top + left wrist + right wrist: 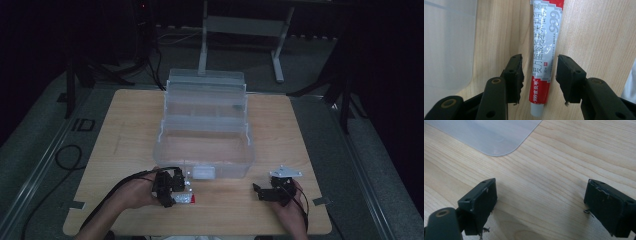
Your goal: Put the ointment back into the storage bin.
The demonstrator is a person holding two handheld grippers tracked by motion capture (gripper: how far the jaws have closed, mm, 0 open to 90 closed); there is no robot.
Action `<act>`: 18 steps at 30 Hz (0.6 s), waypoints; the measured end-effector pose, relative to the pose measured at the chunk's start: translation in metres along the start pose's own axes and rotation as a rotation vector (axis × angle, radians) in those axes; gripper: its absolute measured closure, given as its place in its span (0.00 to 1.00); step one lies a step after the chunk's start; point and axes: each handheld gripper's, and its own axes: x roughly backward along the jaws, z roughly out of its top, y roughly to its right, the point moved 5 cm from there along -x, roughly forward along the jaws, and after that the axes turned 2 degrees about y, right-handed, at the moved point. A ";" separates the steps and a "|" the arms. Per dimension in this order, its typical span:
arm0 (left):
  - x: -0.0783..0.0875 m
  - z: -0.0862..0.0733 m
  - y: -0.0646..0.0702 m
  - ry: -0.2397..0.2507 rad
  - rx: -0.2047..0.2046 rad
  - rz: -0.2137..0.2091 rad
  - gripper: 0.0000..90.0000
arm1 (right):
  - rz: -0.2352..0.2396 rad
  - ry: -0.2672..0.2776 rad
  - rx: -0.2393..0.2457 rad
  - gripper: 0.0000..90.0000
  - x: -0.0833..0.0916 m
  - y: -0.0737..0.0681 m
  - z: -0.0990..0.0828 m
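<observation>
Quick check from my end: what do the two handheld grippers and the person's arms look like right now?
Both are black two-jaw tools. The left gripper has blocky black jaws with round brass-coloured pivot pins and a black cable trailing back along a bare forearm. The right gripper carries a grey three-cornered plate on top, with a thin black cable; its pads look scuffed, with frayed edges. No sleeves are visible.

The high view is dim and grainy, its far surroundings lost in blackness. Both gripper views are bright and evenly lit; the pale wooden worktop (554,170) shows sharp grain, with soft shadows under the near claws.
</observation>
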 end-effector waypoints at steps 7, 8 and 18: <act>-0.006 0.001 0.001 -0.026 -0.008 0.004 0.66 | 0.000 0.000 0.000 0.12 0.000 0.000 0.000; -0.008 0.001 0.001 -0.035 -0.012 0.002 0.66 | 0.000 0.000 0.000 0.12 0.000 0.000 0.000; -0.014 0.002 0.002 -0.046 -0.031 -0.018 0.70 | 0.000 0.000 0.000 0.12 0.000 0.000 0.000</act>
